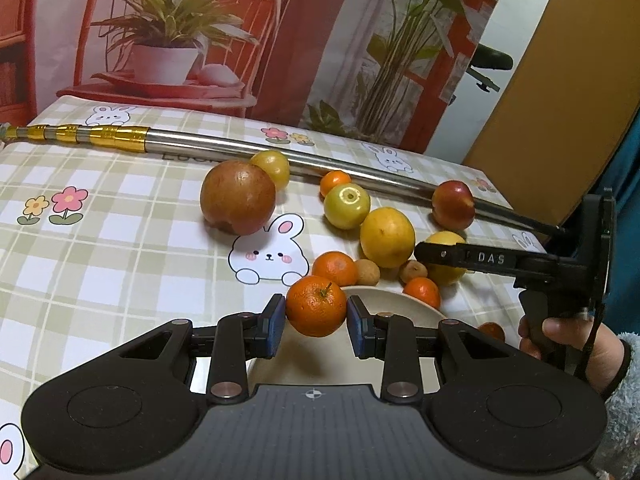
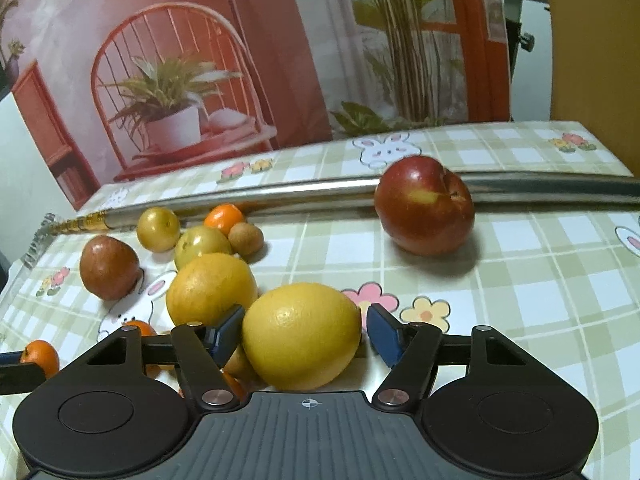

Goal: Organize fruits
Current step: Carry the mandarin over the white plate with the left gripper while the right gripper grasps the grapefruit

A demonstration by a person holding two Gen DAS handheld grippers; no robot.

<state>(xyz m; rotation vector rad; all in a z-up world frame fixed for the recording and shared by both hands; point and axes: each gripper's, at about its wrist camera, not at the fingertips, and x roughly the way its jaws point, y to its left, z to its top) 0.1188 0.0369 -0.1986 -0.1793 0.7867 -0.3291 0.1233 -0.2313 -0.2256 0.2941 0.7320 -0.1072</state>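
Mandarin, soft and light, sits pinched at its middle in our left fingers above the bowl; right fingers spread around the lemon.

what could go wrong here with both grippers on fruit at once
The left gripper pinches the mandarin only at its sides, so it might slip before it is over the bowl. The right gripper straddles the lemon with its jaws apart; closing could nudge the lemon into the orange beside it and set the crowded fruit rolling.
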